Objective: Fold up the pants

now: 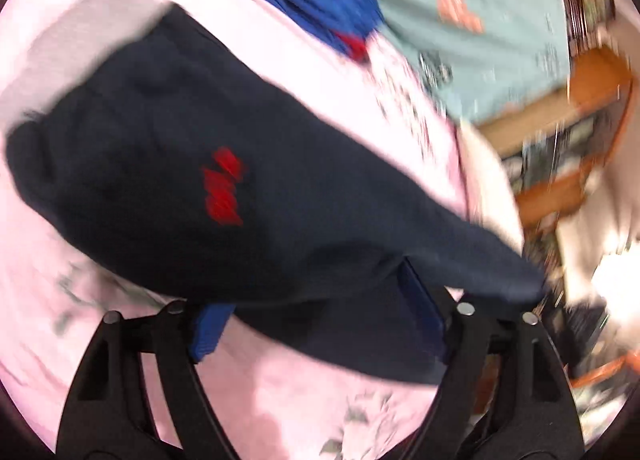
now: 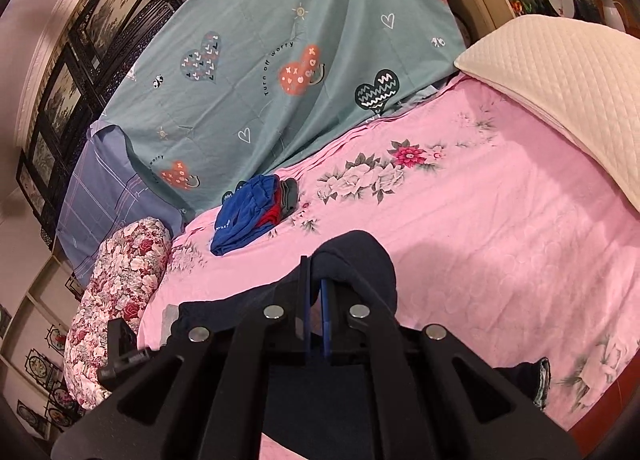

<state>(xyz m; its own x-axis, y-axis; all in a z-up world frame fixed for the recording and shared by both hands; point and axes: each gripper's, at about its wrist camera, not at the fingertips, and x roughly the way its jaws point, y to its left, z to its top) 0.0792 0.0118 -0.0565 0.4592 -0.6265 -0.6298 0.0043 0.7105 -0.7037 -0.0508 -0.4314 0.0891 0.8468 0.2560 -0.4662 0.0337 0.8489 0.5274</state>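
Dark navy pants (image 1: 192, 163) with a red logo (image 1: 224, 187) hang over the pink bedsheet (image 1: 304, 388) in the blurred left wrist view. My left gripper (image 1: 320, 320) has its blue pads wide apart; the cloth drapes over and between them. In the right wrist view my right gripper (image 2: 316, 300) is shut on a fold of the navy pants (image 2: 356, 260), held just above the pink sheet (image 2: 480, 240). More navy cloth lies under and beside that gripper.
A folded pile of blue and red clothes (image 2: 248, 219) lies at the back of the bed. A teal heart-print quilt (image 2: 280, 59) stands behind it. A cream pillow (image 2: 560, 83) is at right, a floral bolster (image 2: 116, 300) at left.
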